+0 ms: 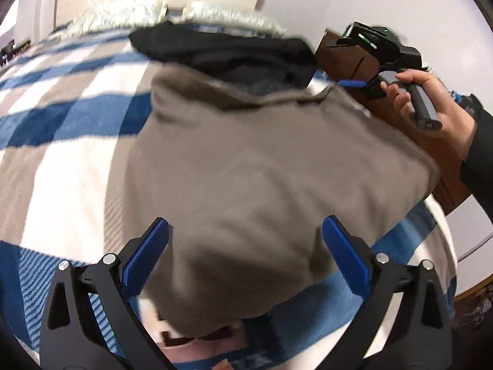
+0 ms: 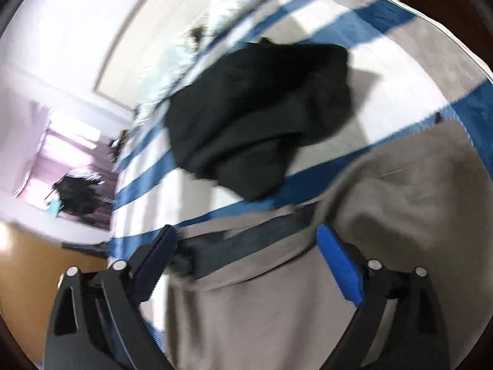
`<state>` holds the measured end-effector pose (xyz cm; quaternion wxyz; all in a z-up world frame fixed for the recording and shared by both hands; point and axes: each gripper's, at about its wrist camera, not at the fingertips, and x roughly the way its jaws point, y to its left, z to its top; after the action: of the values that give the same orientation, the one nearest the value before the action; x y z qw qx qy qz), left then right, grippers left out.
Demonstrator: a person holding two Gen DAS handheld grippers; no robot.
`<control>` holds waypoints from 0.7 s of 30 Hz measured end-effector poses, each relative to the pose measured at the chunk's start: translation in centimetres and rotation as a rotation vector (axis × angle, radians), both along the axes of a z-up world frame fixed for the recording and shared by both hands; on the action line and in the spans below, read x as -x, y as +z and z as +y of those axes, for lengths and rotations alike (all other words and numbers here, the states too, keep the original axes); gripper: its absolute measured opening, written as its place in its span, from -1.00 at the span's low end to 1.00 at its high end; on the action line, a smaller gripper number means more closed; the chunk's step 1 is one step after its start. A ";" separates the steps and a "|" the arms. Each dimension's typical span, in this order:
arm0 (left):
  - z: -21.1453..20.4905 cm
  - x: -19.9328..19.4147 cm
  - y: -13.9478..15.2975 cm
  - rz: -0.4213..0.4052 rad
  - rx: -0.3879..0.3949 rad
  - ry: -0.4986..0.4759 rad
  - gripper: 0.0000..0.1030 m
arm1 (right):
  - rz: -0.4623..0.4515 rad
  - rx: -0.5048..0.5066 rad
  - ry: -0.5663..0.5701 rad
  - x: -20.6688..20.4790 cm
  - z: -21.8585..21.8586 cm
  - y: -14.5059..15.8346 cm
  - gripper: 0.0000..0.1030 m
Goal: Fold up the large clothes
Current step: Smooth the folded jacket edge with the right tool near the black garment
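My claws hang spread over the folded brown top on the bed.

Both views are blurry. My left claw (image 1: 245, 231) and right claw (image 2: 246, 240) are spread wide, holding nothing. The soft brown top (image 1: 262, 169) lies flat on the blue, white and tan checked blanket (image 1: 61, 117); its near edge is cut off. Behind it sits a crumpled black cloth (image 1: 222, 49).

The grey garment (image 1: 262, 166) hides the black garment's (image 1: 222, 52) near edge at 12 o'clock. At 6 o'clock its hem runs off frame, and the brown shape (image 1: 191, 337) beneath is unreadable. The right-wrist view is smeared; the dark heap (image 2: 75, 195) at 9 o'clock cannot be identified.
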<state>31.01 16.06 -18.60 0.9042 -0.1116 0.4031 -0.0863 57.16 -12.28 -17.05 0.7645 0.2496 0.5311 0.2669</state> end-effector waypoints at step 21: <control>-5.9 -1.7 -1.5 0.004 -0.133 -0.064 0.88 | 0.034 -0.045 0.036 -3.9 8.6 -2.7 0.88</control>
<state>32.74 10.18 -20.08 0.9055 -0.0386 0.4133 -0.0880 61.10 -3.67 -19.74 0.7448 0.2615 0.5422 0.2881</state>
